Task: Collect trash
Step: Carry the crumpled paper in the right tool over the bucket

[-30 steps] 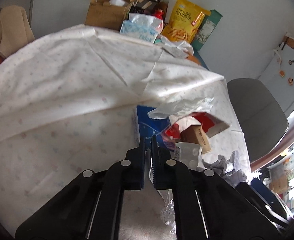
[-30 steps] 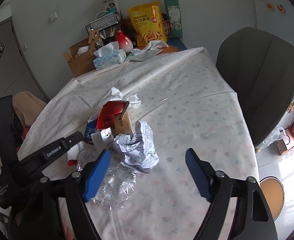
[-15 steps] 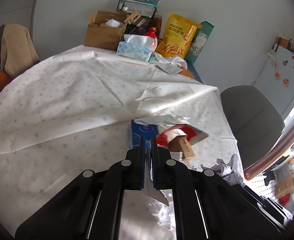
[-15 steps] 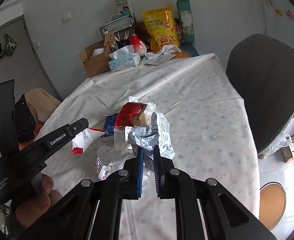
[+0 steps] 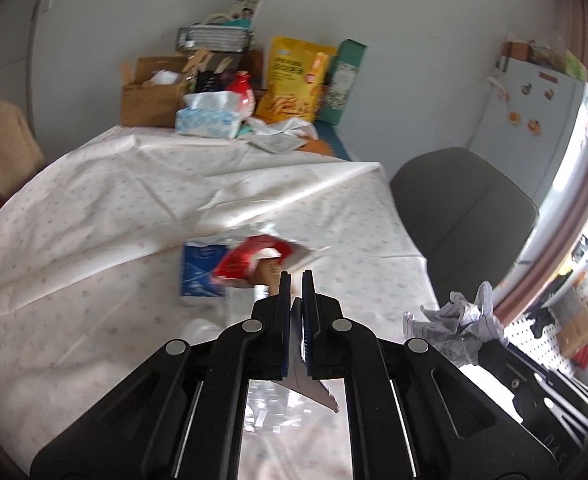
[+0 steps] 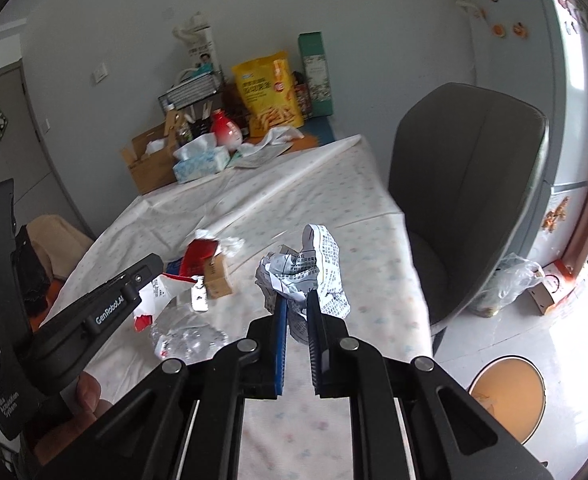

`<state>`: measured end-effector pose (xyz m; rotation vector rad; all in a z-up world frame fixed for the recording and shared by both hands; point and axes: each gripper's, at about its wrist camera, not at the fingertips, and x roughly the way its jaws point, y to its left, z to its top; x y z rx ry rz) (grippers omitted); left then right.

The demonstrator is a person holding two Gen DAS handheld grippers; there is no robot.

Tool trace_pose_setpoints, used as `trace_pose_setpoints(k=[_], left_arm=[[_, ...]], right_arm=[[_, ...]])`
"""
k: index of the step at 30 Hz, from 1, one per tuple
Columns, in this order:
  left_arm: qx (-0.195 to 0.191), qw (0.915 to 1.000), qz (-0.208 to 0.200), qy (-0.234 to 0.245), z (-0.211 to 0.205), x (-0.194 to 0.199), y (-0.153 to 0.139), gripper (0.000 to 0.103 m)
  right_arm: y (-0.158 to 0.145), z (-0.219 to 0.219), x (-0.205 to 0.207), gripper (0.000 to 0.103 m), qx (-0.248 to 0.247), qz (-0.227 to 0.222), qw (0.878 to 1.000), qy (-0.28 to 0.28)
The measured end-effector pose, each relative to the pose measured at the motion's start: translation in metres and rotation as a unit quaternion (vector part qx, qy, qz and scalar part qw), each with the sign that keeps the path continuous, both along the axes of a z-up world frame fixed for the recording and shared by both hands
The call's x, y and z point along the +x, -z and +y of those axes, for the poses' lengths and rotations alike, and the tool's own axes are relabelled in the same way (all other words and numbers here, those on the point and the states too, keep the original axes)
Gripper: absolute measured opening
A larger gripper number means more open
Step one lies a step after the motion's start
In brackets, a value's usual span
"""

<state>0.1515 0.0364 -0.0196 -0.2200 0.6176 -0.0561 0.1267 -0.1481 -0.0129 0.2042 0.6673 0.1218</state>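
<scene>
My right gripper (image 6: pixel 297 300) is shut on a crumpled ball of printed paper (image 6: pixel 314 264) and holds it above the table. That paper ball (image 5: pixel 454 324) also shows at the right of the left wrist view. My left gripper (image 5: pixel 296 276) is shut on a thin torn wrapper (image 5: pixel 314 388), white with red (image 6: pixel 153 292), which hangs below the jaws. On the flowered tablecloth (image 5: pixel 93 220) lies a pile of trash: a red packet (image 5: pixel 249 260), a blue packet (image 5: pixel 197 276), a small brown box (image 6: pixel 215 276), a blister pack (image 6: pixel 199 298) and a crushed clear bottle (image 6: pixel 185 334).
A grey chair (image 6: pixel 466 184) stands at the table's right side. At the far end are a tissue box (image 5: pixel 207 118), a cardboard box (image 5: pixel 149 96) and a yellow snack bag (image 5: pixel 294 80). On the floor are a round orange object (image 6: pixel 508 392) and a plastic bag (image 6: pixel 510 284).
My right gripper went from wide open to shut on the paper ball and lifted it off the pile. Both grippers rose and drew back; the left kept its wrapper.
</scene>
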Motion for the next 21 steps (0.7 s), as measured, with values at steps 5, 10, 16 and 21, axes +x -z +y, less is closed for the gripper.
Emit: trace_pose_setpoints(k=[5,10,16,21], left_arm=[[0.01,0.9994,-0.014,0.029,-0.033,-0.004,-0.008,0.006],[0.017,0.998,-0.018,0.058,-0.066,-0.005,-0.01,0.006],[0.027,0.9946,-0.016,0.099,-0.114,-0.003,-0.008,0.006],[0.033,0.9905,-0.012,0.133,-0.154,0.0,-0.004,0.006]], right_arm=[[-0.006,-0.027,-0.011,0.011,-0.001,-0.009,1.0,0.029],[-0.009,-0.057,-0.02,0.011,-0.007,-0.015,0.998,0.062],[-0.008,-0.1,-0.033,0.011,-0.015,-0.013,0.994,0.111],[-0.004,-0.141,-0.044,0.011,-0.016,-0.009,0.988,0.15]])
